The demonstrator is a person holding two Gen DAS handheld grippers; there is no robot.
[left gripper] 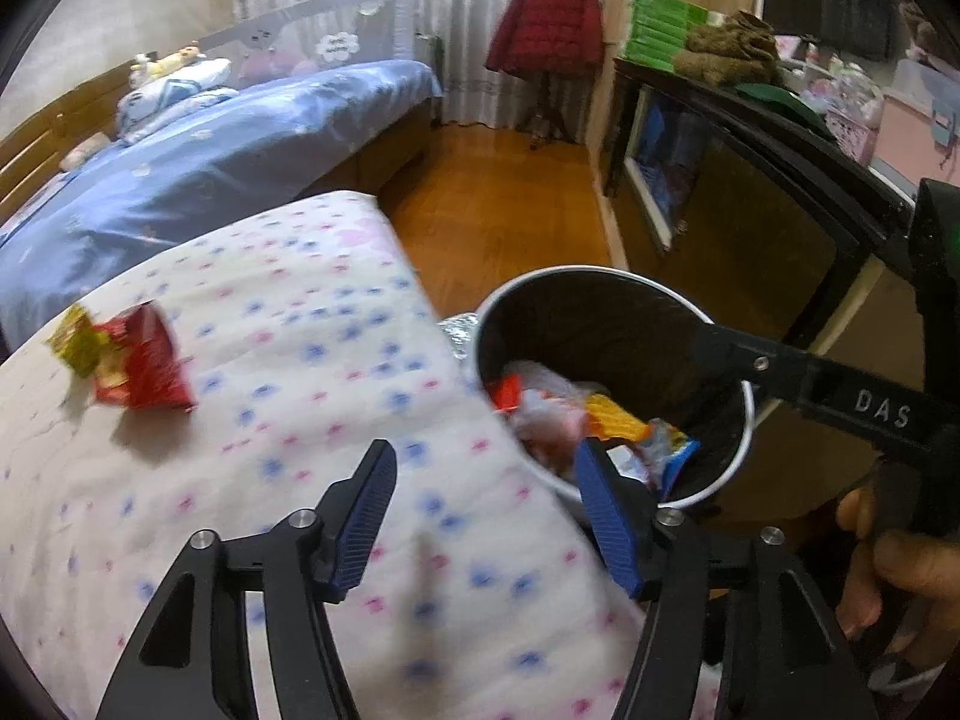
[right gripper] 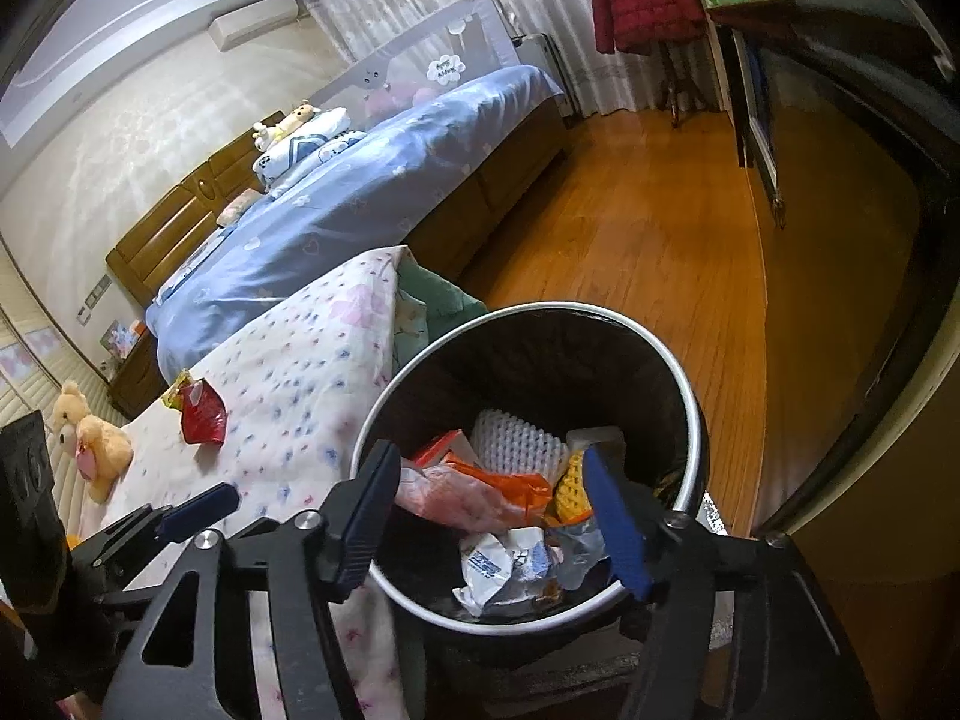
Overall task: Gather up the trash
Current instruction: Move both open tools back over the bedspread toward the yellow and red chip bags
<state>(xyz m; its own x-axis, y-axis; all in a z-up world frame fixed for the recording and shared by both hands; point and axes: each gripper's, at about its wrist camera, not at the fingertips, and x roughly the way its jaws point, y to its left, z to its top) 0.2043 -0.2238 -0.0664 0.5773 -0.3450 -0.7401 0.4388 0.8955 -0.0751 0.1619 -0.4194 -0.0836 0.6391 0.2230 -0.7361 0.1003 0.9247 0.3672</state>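
Your left tongs [left gripper: 486, 501] spread wide, empty, over the floral quilt [left gripper: 270, 360], your right tongs [right gripper: 495, 510] wide above the round black silver-rimmed bin [right gripper: 690, 396] of wrappers, red crumpled snack packet [left gripper: 144, 369] on the quilt.

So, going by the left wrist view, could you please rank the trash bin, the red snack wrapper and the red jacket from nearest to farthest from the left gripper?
1. Trash bin: just right of the left gripper, beside the bed.
2. Red snack wrapper: on the dotted quilt, ahead and left.
3. Red jacket: hanging on the coat stand by the far curtain.
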